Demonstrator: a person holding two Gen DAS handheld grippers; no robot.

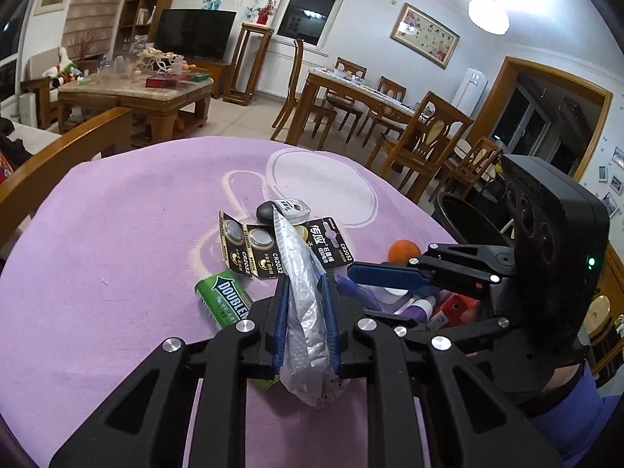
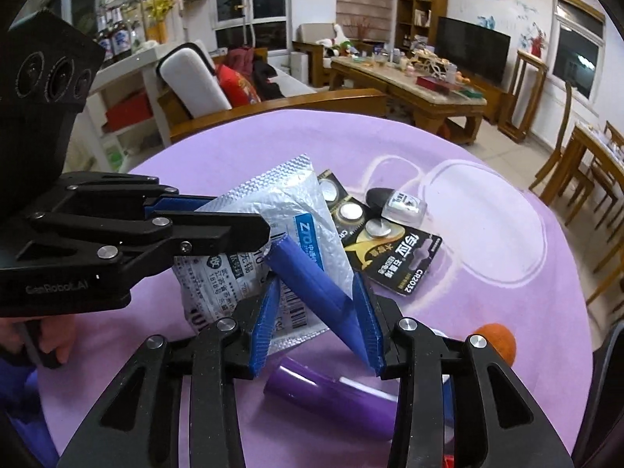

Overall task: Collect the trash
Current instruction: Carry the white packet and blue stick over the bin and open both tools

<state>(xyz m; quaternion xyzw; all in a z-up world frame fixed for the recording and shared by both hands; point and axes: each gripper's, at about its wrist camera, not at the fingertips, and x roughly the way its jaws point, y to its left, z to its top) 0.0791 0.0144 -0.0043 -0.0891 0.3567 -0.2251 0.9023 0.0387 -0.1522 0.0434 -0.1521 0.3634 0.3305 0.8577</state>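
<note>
**Purple-clothed table: trash items**

A silver courier mailer bag (image 1: 306, 312) is pinched upright by the left gripper (image 1: 306, 292). A blue strip (image 2: 312, 277) is lodged between the right gripper's (image 2: 318, 300) part-spread pads. Beyond are seen a green gum pack (image 1: 222, 298), a CR2032 battery card (image 1: 273, 249), and a black bin (image 1: 468, 218).

A lived-in family home, its living and dining areas open to each other: a black flat-screen television (image 1: 195, 33) on a low wooden cabinet, a marble-topped wooden coffee table (image 1: 136, 87) (cluttered with ornaments), a tall wooden bookshelf (image 1: 146, 4), a wooden dining table (image 1: 362, 89) with carved chairs, framed pictures, and a cushioned wooden sofa (image 2: 218, 82).
</note>
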